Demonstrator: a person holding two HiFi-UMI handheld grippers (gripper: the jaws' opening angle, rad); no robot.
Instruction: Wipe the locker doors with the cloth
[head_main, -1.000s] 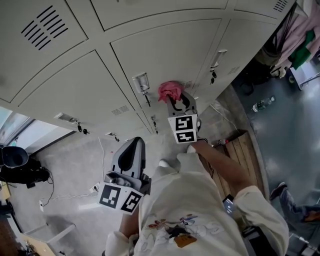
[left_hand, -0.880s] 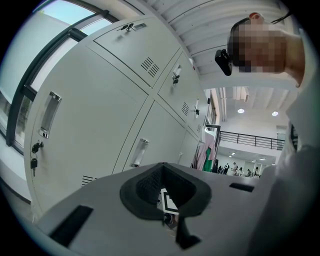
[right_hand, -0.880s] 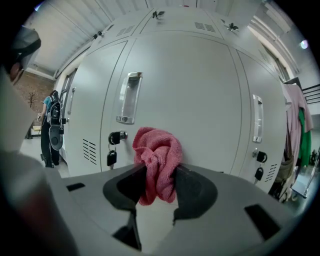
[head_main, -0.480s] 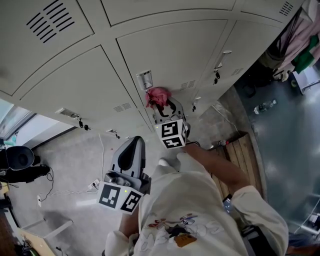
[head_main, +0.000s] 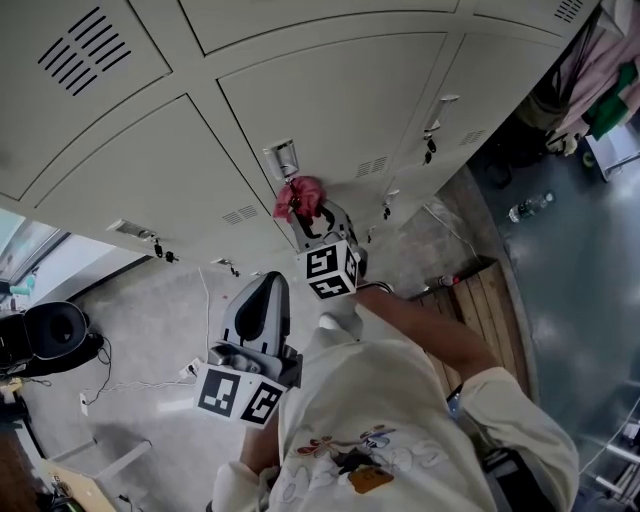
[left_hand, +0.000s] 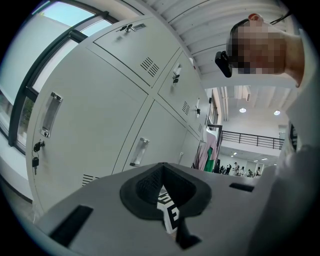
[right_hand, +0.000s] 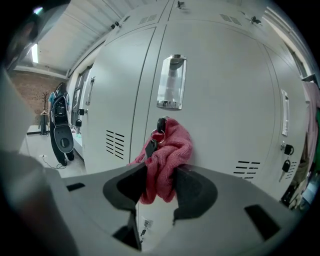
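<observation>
A pink cloth (head_main: 300, 198) is bunched against a grey locker door (head_main: 330, 100), just below its metal handle recess (head_main: 283, 158). My right gripper (head_main: 306, 212) is shut on the cloth. In the right gripper view the pink cloth (right_hand: 165, 157) sticks out from between the jaws of the right gripper (right_hand: 159, 182) and touches the door beside a key (right_hand: 159, 131) hanging in the lock, under the handle recess (right_hand: 172, 82). My left gripper (head_main: 268, 286) hangs lower and away from the lockers, shut and holding nothing. In its own view the left gripper (left_hand: 162, 172) points along the locker row.
More locker doors (head_main: 150, 180) with vents and keys run left and right. A wooden bench (head_main: 480, 300) and a water bottle (head_main: 527, 208) are on the floor at right, clothes (head_main: 600, 80) hang at top right, and a black machine (head_main: 45, 335) with cables stands at left.
My right gripper has slid the cloth leftwards across the locker door, from right of the handle recess to just beneath it. The left gripper has stayed put.
</observation>
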